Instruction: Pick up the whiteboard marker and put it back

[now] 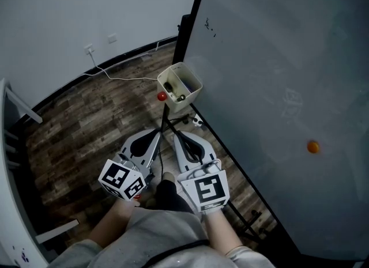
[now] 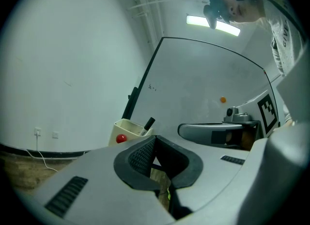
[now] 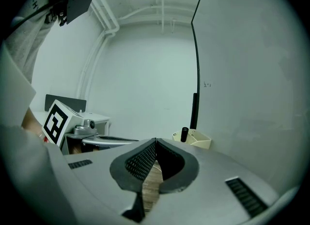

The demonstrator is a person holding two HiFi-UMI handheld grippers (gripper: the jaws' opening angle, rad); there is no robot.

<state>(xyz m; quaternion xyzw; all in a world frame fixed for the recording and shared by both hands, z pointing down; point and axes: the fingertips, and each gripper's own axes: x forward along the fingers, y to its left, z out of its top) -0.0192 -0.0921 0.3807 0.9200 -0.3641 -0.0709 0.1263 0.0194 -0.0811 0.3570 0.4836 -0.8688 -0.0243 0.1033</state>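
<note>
A large grey whiteboard (image 1: 277, 88) is leaning over a dark wood-plank floor (image 1: 86, 128) as a person is holding the left gripper (image 2: 155, 140) and right gripper (image 3: 156, 142) low, well apart from the cream plastic holder box (image 1: 195, 80) at the board's edge, where the black whiteboard marker (image 2: 148, 123) is sticking up. Reaching in carelessly is likely risking a knocked marker or jolted box, since both pairs of fingers (image 2: 140, 156) are pressing together, holding nothing.

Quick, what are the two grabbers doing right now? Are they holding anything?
Left gripper: closed, holding nothing.
Right gripper: closed, holding nothing.
</note>
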